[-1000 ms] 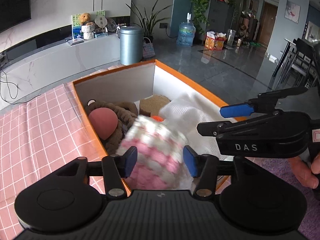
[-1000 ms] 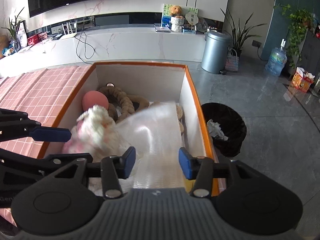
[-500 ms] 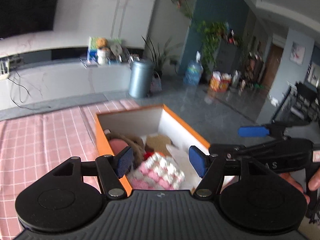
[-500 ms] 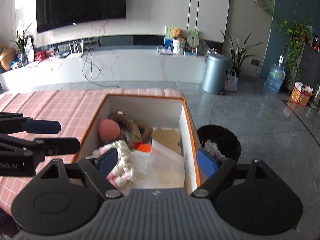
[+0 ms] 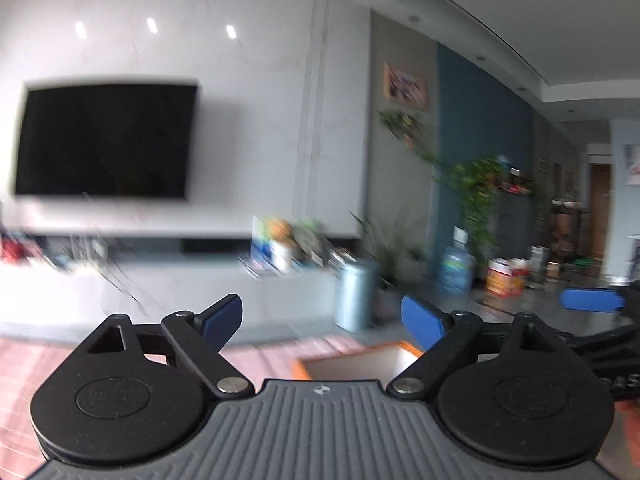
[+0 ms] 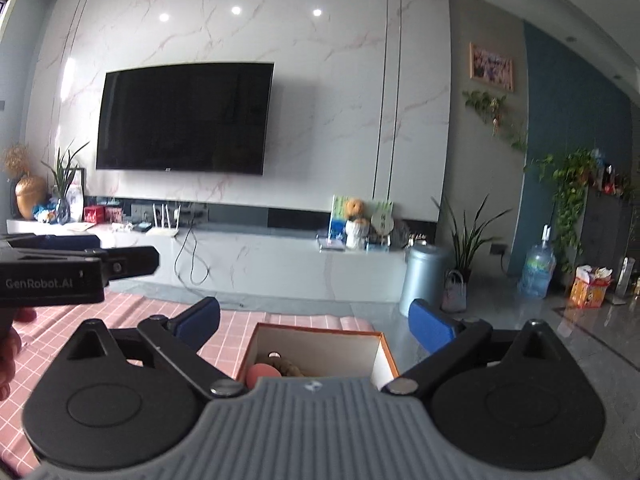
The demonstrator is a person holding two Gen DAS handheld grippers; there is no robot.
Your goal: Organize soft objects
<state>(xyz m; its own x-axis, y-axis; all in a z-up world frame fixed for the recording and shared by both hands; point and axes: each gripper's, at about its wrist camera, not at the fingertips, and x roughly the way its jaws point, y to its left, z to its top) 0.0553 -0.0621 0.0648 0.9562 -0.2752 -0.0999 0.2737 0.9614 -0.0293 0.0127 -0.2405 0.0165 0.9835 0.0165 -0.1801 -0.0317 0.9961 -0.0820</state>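
Both my grippers, left (image 5: 322, 318) and right (image 6: 314, 320), have just been spreading their fingers wide, nothing between them. Soft toys (image 6: 276, 366) lie in the box (image 6: 386, 354) below, stowed together.

Left wrist view is motion-blurred; the orange box (image 6: 386, 354) is mostly hidden, perhaps holding toys

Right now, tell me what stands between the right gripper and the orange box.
Nothing visible does. The right gripper hangs open and empty above the orange box, its jaws having just been opening. The pink ball and braided rope toy lie inside.
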